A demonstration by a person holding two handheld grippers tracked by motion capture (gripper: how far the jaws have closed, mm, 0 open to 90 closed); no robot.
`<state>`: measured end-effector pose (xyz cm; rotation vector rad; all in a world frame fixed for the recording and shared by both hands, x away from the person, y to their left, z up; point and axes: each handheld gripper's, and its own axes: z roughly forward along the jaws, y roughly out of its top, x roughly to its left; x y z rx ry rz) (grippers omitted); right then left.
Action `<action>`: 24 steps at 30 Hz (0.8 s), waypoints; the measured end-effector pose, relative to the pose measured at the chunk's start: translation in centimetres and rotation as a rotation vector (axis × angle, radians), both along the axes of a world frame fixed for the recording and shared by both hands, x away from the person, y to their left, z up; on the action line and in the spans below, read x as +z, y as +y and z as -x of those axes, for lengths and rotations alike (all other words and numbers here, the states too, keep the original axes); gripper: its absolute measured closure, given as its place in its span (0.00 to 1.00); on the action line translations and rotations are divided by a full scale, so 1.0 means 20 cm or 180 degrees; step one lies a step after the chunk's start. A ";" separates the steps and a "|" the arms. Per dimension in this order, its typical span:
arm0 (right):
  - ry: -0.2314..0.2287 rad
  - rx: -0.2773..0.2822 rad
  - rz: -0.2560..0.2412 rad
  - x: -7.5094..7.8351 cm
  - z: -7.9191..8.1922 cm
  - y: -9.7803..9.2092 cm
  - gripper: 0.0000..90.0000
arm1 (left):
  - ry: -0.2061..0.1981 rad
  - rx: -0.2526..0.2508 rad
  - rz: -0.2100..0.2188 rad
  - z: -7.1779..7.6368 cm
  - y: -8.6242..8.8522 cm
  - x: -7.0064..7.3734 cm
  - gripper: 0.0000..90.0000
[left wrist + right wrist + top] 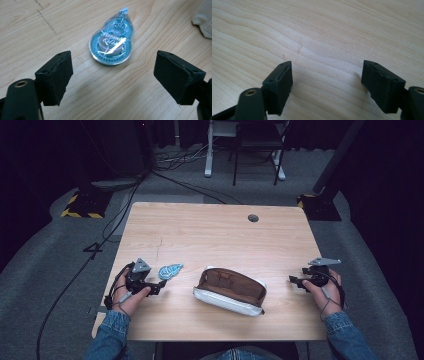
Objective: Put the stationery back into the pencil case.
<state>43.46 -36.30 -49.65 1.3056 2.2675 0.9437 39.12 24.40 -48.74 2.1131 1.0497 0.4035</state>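
Counter [210,235]: pale wood-grain top, with a small round hole near its far right edge.

Correction tape dispenser [170,270]: teal, pear-shaped, clear-cased, lying flat on the counter at near left. In the left gripper view [111,42] it lies just beyond the two black jaws and between their lines, touching neither; white lettering and a toothed wheel show through its casing, with the narrow tip pointing away.

Left hand-held gripper [159,287]: held low over the near-left part of the counter, just beside the dispenser; released, jaws spread wide, nothing between the pads [55,75].

Pouch [230,290]: white outside, brown lining, unzipped and gaping, lying near the middle of the counter's near half, to the right of the dispenser and apart from it. A corner of its pale fabric shows at the upper right of the left gripper view [203,18].

Right hand-held gripper [295,281]: held at the near right edge of the counter, well apart from the pouch; released, jaws wide apart over bare wood, pads [280,86] empty.

Sleeves [112,332]: blue denim on both forearms, entering from the near edge.
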 end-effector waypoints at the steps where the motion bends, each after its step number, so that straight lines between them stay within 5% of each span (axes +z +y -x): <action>1: -0.0040 -0.0009 0.0001 -0.01 0.00 0.00 0.28 | -0.0003 -0.0004 0.0010 0.00 0.00 0.00 0.18; 6: -0.0199 -0.0078 -0.0036 -0.04 0.01 0.01 0.23 | -0.0031 -0.0036 0.0032 -0.01 -0.01 0.02 0.18; 15: -0.0205 -0.0073 -0.0037 -0.04 0.01 0.01 0.23 | -0.0020 -0.0095 0.0110 -0.05 -0.02 0.06 0.19; 24: -0.0211 -0.0050 -0.0042 -0.04 0.01 0.01 0.25 | 0.0174 -0.0255 0.0046 -0.13 -0.07 0.04 0.24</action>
